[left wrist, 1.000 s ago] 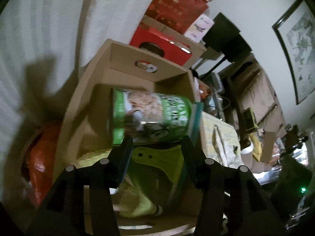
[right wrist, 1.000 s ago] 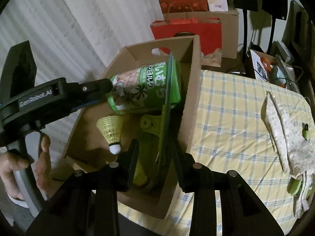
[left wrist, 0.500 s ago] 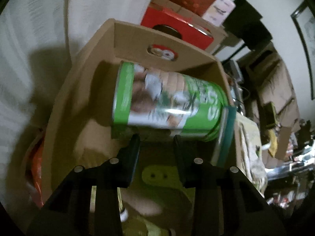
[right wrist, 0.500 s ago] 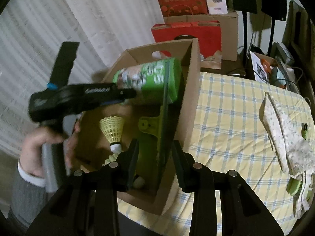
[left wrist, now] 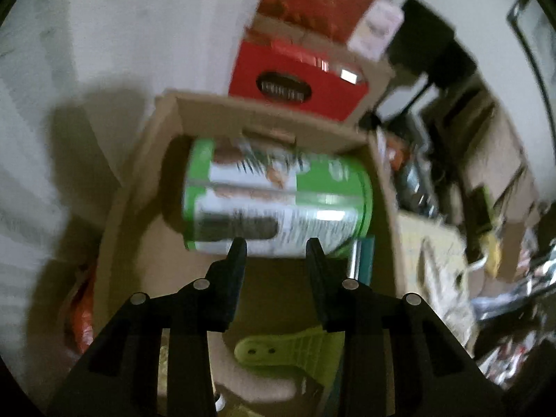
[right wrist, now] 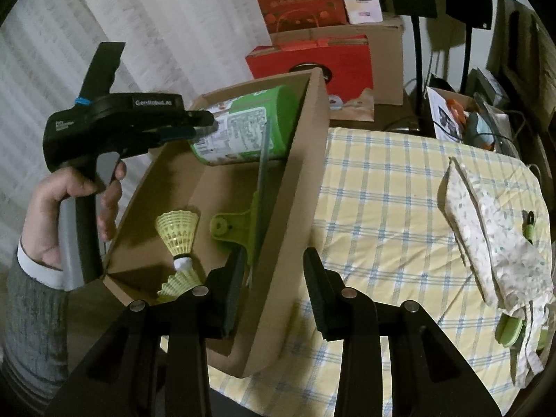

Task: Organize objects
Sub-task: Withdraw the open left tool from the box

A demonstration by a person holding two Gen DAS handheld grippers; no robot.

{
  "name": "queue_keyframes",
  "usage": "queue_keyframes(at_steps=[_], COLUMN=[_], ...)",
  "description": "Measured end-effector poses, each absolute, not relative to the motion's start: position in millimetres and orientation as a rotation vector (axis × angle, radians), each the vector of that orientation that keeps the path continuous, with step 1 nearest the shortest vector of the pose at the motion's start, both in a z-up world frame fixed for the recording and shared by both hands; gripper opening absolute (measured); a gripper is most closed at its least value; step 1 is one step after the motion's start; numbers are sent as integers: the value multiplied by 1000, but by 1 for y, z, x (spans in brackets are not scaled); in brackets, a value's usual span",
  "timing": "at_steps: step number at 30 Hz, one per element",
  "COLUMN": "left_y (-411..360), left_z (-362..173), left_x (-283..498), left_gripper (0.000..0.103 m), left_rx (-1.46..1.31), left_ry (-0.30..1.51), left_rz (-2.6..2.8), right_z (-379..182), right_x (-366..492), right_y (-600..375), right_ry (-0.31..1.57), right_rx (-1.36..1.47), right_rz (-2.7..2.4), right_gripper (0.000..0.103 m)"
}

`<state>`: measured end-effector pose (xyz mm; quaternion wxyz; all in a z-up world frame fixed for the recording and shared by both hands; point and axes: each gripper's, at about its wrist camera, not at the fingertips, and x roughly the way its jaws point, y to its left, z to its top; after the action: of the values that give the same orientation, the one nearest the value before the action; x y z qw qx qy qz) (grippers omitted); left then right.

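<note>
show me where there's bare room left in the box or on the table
Bare floor in the cardboard box: between the green can and the shuttlecock. Its right wall is crowded by the green clip. Open checked tablecloth lies between the box and folded cloth.

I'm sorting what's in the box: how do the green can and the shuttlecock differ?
The green can is large, lies on its side at the far end of the cardboard box, and the left gripper touches it. The shuttlecock is small, stands cork-down near the front, touched by nothing. The can bears a printed label; the shuttlecock is plain yellow. Both are inside the box.
</note>
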<state>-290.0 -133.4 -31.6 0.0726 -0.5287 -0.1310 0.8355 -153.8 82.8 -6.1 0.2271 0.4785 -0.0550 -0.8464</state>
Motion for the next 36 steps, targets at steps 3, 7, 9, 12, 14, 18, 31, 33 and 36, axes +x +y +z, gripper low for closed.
queue_keyframes(at_steps=[3, 7, 9, 12, 14, 18, 31, 33, 36], left_y=[-123, -127, -132, -139, -142, -139, -98, -93, -85], left_z=[-43, -51, -51, -48, -46, -36, 17, 21, 25], left_x=[-294, -306, -312, -320, -319, -302, -229, -216, -199], left_gripper=[30, 29, 28, 28, 28, 30, 58, 58, 60], left_rx=[-1653, -1647, -1647, -1619, -1610, -1565, -1384, -1367, -1343], left_ry=[-323, -380, -391, -427, -471, -508, -338, -295, -239], left_rz=[2495, 2545, 2584, 2604, 2573, 2516, 2497, 2515, 2530], right_z=[-4, -4, -4, -5, -6, -6, 3, 7, 13], right_x=[-151, -151, -152, -153, -154, -152, -140, -138, -135], right_y=[85, 89, 92, 99, 104, 110, 126, 129, 134], right_ry=[-155, -150, -155, -168, -174, -182, -202, -196, -198], right_rx=[1313, 1317, 1321, 1326, 1332, 1328, 1297, 1284, 1262], right_rz=[-2331, -2335, -2339, -2350, -2353, -2360, -2403, -2421, -2449], right_gripper=[36, 36, 37, 37, 37, 37, 41, 44, 50])
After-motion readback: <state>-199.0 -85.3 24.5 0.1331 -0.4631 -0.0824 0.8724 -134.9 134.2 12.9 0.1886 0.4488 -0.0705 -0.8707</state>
